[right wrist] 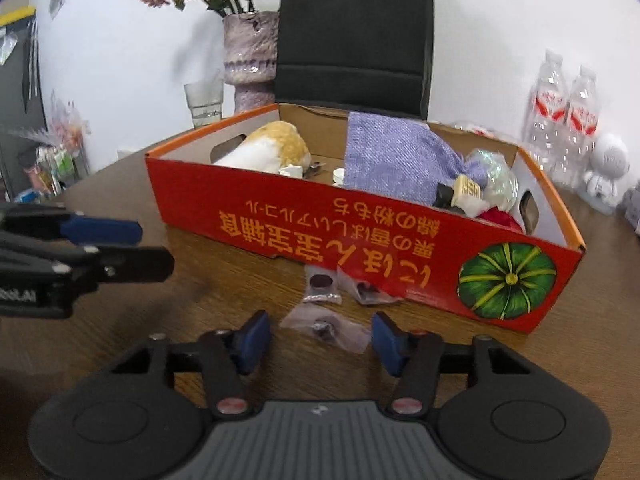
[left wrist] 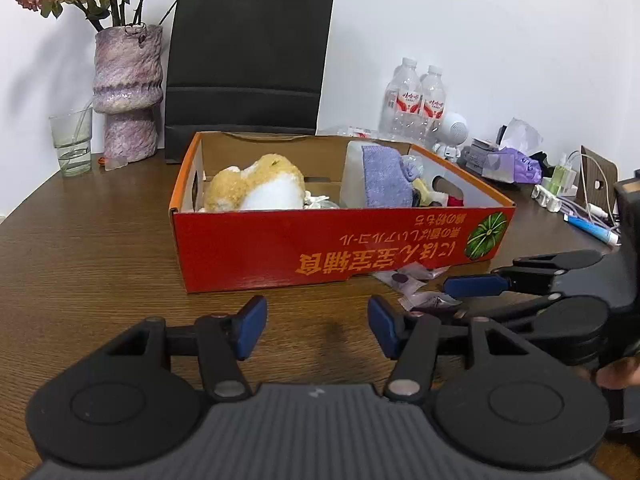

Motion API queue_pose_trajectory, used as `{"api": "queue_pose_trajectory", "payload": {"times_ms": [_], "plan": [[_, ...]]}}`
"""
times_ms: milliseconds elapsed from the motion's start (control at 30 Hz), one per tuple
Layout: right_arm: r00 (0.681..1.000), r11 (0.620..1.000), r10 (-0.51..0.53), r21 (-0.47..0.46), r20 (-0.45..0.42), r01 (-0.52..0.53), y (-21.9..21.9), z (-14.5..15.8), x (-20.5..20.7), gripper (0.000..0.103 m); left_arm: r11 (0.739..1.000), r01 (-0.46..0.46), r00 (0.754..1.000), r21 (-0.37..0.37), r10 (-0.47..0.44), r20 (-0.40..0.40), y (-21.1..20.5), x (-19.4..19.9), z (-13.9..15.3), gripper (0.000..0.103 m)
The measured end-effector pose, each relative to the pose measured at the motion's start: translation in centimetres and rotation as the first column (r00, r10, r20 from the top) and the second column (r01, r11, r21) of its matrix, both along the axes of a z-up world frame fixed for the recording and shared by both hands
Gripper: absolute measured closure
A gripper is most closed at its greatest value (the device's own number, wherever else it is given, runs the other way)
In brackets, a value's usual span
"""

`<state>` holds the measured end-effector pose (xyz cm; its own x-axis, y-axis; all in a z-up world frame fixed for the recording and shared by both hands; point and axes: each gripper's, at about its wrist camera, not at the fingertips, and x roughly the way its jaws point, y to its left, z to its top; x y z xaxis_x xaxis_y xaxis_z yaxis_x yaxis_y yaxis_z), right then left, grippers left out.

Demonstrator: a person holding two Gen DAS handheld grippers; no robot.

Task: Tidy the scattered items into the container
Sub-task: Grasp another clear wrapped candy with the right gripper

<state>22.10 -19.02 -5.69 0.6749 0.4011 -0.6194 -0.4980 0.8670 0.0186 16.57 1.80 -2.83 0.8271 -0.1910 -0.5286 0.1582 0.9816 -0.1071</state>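
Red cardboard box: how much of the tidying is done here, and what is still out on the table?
Done: the red box already holds a plush toy, a purple cloth and small oddments. In hand: nothing; the right gripper, jaws open, is poised around the nearest clear packet; the left gripper is open and empty. Left: three packets beside the box.

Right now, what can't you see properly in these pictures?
- The packets on the table: too small and blurry in the right wrist view to tell what's inside; the right gripper partly covers them in the left wrist view.
- The box bottom: the plush toy and purple cloth cover it in both views.
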Motion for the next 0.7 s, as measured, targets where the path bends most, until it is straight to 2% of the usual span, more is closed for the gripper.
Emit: {"api": "queue_pose_trajectory", "payload": {"times_ms": [33,67,167,200,300,367,400,433,533,633,700], "plan": [[1.000,1.000,-0.007,0.000,0.005,0.007,-0.1,0.0,-0.1,0.086,1.000,0.000,1.000,0.003,0.000,-0.001,0.0,0.0,-0.1,0.043],[1.000,1.000,-0.006,0.011,0.000,0.006,-0.3,0.1,-0.2,0.091,1.000,-0.001,1.000,0.005,0.001,-0.002,0.0,0.0,-0.1,0.043],[1.000,1.000,-0.003,0.014,0.002,0.003,-0.6,0.2,-0.6,0.096,1.000,-0.009,1.000,0.007,0.009,-0.004,0.0,0.1,-0.2,0.041],[1.000,1.000,0.001,0.013,0.003,-0.001,-0.6,0.3,-0.9,0.101,1.000,-0.012,1.000,0.007,0.012,-0.005,0.1,0.0,-0.3,0.041],[1.000,1.000,0.006,0.015,0.010,-0.006,-0.7,0.4,-1.9,0.102,1.000,-0.019,1.000,0.005,0.019,-0.006,0.2,0.1,-0.3,0.040],[1.000,1.000,0.010,0.024,0.028,-0.011,-0.7,0.7,-2.3,0.100,1.000,-0.021,1.000,0.004,0.021,-0.003,0.2,0.1,-0.3,0.038],[0.999,0.999,0.014,0.031,0.048,-0.015,-0.7,1.0,-2.2,0.094,1.000,-0.020,1.000,0.004,0.020,-0.001,0.2,0.1,-0.2,0.038],[0.998,0.999,0.019,0.036,0.064,-0.022,-0.7,1.2,-2.1,0.083,1.000,-0.019,1.000,0.004,0.019,-0.001,0.2,0.1,-0.2,0.037],[0.995,0.999,0.050,0.010,0.086,-0.051,0.0,1.2,-1.1,0.066,1.000,-0.021,1.000,0.005,0.021,-0.002,0.2,0.1,-0.3,0.035],[0.997,0.997,0.074,-0.025,0.036,-0.073,0.9,0.2,0.8,0.059,1.000,-0.028,1.000,0.005,0.028,-0.004,0.4,0.2,-0.3,0.033],[0.997,0.997,0.076,0.020,0.008,-0.076,0.7,0.2,1.4,0.059,0.999,-0.036,0.999,0.007,0.036,-0.009,0.5,0.3,-0.4,0.031]]}}
